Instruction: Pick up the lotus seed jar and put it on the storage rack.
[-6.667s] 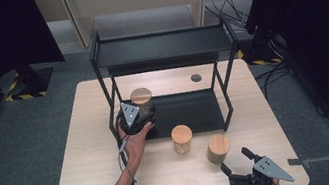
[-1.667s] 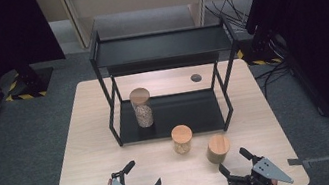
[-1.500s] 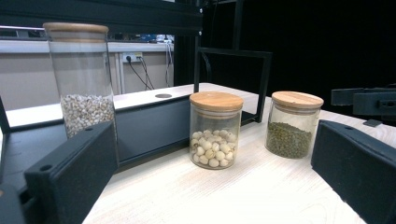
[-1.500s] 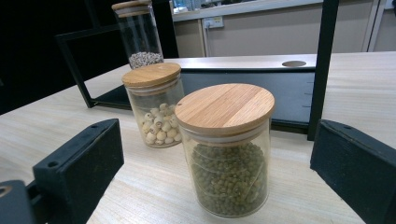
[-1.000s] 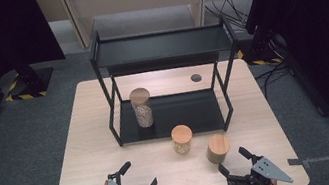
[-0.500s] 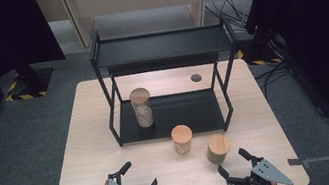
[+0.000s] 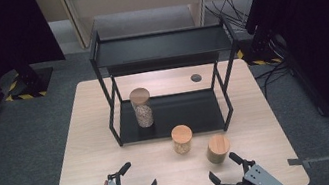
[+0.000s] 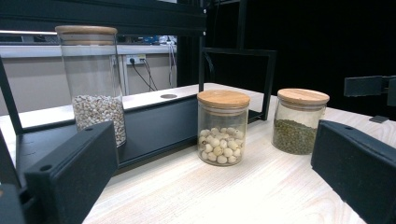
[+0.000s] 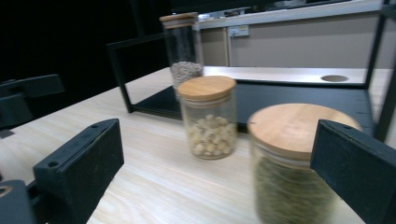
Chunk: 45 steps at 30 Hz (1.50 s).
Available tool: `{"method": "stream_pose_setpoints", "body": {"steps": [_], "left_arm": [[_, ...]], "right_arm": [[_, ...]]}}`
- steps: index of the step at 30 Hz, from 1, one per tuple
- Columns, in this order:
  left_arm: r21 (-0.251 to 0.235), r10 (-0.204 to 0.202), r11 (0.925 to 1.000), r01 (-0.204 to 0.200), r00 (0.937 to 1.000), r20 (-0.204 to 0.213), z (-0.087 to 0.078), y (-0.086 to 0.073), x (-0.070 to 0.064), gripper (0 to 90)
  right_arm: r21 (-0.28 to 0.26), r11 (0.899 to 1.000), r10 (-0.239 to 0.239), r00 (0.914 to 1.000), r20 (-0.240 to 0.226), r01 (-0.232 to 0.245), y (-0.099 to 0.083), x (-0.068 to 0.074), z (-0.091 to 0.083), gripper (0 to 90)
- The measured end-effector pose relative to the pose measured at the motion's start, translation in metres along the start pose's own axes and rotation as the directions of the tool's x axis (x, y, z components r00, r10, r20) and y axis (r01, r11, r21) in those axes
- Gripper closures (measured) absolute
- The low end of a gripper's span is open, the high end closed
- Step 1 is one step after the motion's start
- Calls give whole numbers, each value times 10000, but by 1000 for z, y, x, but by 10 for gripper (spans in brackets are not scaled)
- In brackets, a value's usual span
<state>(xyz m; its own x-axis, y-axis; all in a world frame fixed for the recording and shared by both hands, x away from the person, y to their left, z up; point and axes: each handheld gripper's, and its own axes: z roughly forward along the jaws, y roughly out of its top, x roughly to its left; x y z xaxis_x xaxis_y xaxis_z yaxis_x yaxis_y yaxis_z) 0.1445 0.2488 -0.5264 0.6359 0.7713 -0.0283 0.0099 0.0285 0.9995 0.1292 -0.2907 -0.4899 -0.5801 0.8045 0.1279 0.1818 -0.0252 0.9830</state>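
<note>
Green-bean jar (image 9: 292, 172) sits on the table just ahead of the right claw (image 7: 231, 171), slightly toward its right jaw, not touched. White-bean jar (image 9: 208, 116) is further ahead and left of it, also on the table, just in front of the black rack (image 7: 161, 52). Tall grain jar (image 7: 142, 107) already stands on the rack's lower shelf, well ahead of the left claw (image 7: 139, 179).

Step, as I read it: shelving jars, one done, two left; right claw lining up on the green-bean jar. Next move calls for pushing forward so the jaws straddle the glass below the wooden lid, then closing.

Right claw: jaws spread wide, released, holding nothing. Left claw: same, wide apart, empty, low at the near table (image 7: 111, 147) edge; the white-bean jar is nearly centred between its jaws but well off.
</note>
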Motion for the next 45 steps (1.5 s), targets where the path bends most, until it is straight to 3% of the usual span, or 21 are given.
{"method": "stream_pose_setpoints", "body": {"steps": [7, 14, 29, 35, 45], "left_arm": [[11, -37, 10000, 37, 10000, 40, 0, -1, -2, 3], [-47, -13, 10000, 13, 9999, 108, -1, -1, -2, 3], [-67, -123, 9999, 124, 9999, 117, -1, -1, -3, 3], [-76, -136, 9999, 138, 9997, 192, -1, 0, -2, 3], [-153, -108, 9998, 112, 9996, 263, -2, 0, -2, 3]], "right_arm": [[107, 9999, -74, 9991, -429, 79, 2, 13, 14, 32], [172, 9996, -226, 9991, -372, 233, 7, 29, 40, 35], [579, 9955, -788, 9949, 629, 752, 15, 60, 87, 49], [1019, 9907, -1026, 9865, 1278, 898, 18, 69, 107, 51], [1401, 9878, -961, 9741, 2045, 681, 21, 78, 130, 61]]}}
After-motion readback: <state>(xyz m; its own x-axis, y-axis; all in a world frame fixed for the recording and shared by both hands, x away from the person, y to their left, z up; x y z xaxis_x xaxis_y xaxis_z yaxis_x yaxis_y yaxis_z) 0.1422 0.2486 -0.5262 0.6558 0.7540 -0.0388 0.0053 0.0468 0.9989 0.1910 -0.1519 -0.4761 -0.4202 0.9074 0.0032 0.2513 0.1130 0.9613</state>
